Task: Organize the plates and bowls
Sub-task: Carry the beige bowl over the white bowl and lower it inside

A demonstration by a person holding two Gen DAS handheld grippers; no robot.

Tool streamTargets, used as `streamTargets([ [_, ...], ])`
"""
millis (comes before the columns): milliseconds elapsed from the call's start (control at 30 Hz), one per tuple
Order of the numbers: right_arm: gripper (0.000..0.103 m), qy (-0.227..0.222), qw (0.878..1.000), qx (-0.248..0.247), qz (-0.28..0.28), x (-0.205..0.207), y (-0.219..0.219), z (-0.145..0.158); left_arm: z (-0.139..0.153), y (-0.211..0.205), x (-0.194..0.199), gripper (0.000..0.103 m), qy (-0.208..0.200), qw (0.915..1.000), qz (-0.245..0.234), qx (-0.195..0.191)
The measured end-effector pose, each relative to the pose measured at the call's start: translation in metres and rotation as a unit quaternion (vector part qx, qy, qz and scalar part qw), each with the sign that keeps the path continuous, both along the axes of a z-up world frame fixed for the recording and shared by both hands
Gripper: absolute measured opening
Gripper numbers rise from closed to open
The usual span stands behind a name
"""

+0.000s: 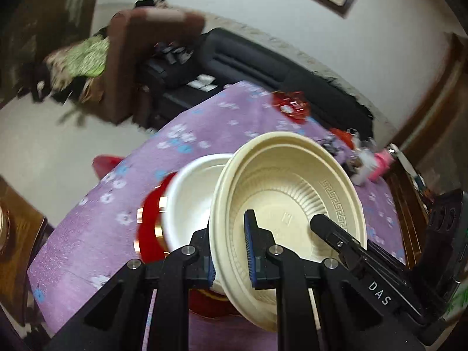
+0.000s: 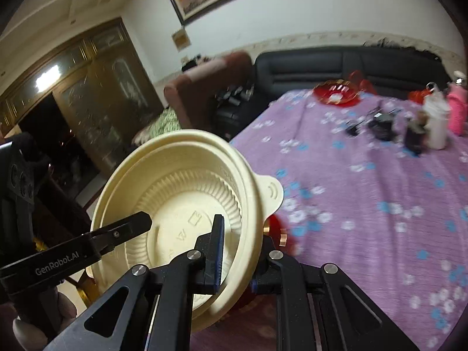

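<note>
Both the left gripper [image 1: 231, 248] and right gripper [image 2: 237, 254] are clamped on the cream bowl's [image 1: 288, 204] rim, carrying it tilted above the table [image 1: 210, 122]. Just beyond it, a white bowl [image 1: 190, 199] and red dish [image 1: 150, 225] appear unsorted; organizing looks partway done.

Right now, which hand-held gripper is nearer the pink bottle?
Right. The right hand-held gripper clamps the cream bowl on the rim facing the pink bottle, which stands far across the table. The left hand-held gripper clamps the opposite rim, farther away.
</note>
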State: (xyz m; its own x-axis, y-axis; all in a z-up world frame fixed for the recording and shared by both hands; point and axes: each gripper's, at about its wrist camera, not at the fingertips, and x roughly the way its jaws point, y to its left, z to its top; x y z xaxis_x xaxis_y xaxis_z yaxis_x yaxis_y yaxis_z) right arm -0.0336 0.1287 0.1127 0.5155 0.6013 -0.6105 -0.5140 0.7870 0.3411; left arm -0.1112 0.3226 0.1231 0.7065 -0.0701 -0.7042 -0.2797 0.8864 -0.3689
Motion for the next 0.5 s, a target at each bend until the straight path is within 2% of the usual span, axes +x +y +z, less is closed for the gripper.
streamTargets([
  [100,0.016,0.021,1.0,-0.011,0.003,0.015,0.02,-0.017,-0.015,0.017,0.006,0.014,0.017,0.9997,0.015,-0.007],
  [167,0.016,0.027,0.999,-0.02,0.005,0.023,0.028,-0.025,-0.019,0.024,0.007,0.017,0.012,0.9997,0.016,-0.016],
  [267,0.016,-0.001,0.999,-0.035,0.001,0.023,0.032,-0.026,-0.018,0.027,0.006,0.028,0.0,0.9996,0.015,-0.023],
  [333,0.02,-0.013,0.999,-0.035,0.006,0.022,0.035,-0.026,-0.015,0.023,0.001,0.039,-0.009,0.9995,0.013,-0.026],
  [400,0.028,-0.019,1.0,-0.021,0.007,0.023,0.034,-0.026,-0.009,0.019,-0.009,0.046,-0.023,0.9995,0.012,-0.016],
  [433,0.031,-0.022,1.0,-0.012,0.006,0.022,0.033,-0.025,-0.007,0.018,-0.011,0.054,-0.03,0.9994,0.013,-0.012],
  [467,0.041,-0.024,1.0,-0.006,0.005,0.02,0.032,-0.024,-0.003,0.016,-0.016,0.06,-0.038,0.9991,0.019,-0.001],
  [500,0.055,-0.027,1.0,0.0,0.003,0.019,0.031,-0.023,0.001,0.015,-0.021,0.071,-0.049,0.9985,0.024,0.007],
])
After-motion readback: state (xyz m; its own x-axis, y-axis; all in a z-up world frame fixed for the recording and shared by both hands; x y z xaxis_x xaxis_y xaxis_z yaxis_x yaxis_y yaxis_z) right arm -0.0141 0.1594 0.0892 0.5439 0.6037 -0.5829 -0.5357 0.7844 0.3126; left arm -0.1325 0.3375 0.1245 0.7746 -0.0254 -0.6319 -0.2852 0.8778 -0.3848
